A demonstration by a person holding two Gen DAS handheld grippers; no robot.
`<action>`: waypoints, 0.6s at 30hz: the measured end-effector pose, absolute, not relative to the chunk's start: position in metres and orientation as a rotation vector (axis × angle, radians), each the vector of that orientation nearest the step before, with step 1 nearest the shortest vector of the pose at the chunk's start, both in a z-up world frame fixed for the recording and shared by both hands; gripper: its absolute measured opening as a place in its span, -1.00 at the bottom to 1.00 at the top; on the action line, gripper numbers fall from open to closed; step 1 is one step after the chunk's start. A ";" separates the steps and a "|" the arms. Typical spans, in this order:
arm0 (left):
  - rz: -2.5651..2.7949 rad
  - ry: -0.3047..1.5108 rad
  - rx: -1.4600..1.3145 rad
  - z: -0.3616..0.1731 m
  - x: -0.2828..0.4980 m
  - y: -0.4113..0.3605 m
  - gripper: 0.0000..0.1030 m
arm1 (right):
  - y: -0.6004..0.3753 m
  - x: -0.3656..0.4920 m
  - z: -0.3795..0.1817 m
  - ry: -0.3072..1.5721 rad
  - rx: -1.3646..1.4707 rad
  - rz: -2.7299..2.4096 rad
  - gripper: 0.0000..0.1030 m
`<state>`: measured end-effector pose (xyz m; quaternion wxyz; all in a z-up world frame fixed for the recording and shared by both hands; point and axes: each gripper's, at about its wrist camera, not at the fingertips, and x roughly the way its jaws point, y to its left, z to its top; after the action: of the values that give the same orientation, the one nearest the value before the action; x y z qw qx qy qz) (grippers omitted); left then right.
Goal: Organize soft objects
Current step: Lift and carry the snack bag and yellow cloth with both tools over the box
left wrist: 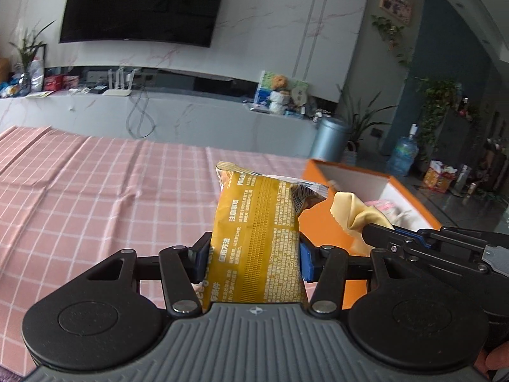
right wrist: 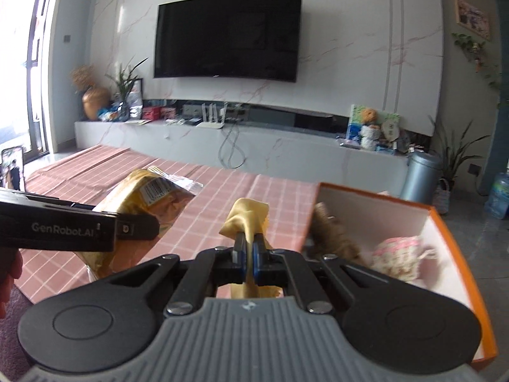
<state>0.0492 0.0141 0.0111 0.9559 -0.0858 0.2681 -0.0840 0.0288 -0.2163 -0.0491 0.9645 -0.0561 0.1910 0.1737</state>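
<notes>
My left gripper (left wrist: 253,259) is shut on a yellow snack packet (left wrist: 257,222), held upright above the pink checked tablecloth (left wrist: 95,197); the same packet (right wrist: 149,200) shows at the left of the right wrist view. My right gripper (right wrist: 249,254) is shut on a thin yellow cloth (right wrist: 246,213), lifted off the table just left of the orange box (right wrist: 458,238). From the left wrist view the cloth (left wrist: 353,210) hangs at the box's (left wrist: 327,229) near wall. Inside the box lie a floral pink fabric piece (right wrist: 399,256) and a brown fuzzy item (right wrist: 334,229).
Beyond the table runs a marble TV bench (right wrist: 222,140) with a router, boxes and soft toys, and a television (right wrist: 227,36) on the wall. A metal bin (right wrist: 421,175), potted plants and a water bottle stand at the right. A phone (right wrist: 12,168) is propped at the far left.
</notes>
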 end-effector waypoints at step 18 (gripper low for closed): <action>-0.488 0.590 -0.071 0.017 0.122 -0.110 0.17 | -0.320 0.066 -0.038 0.458 -0.145 0.118 -0.98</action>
<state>0.1222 -0.1105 0.0173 0.9270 -0.0345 0.2877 -0.2381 0.0658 -0.3199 -0.0384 0.9696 -0.0715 0.2267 0.0584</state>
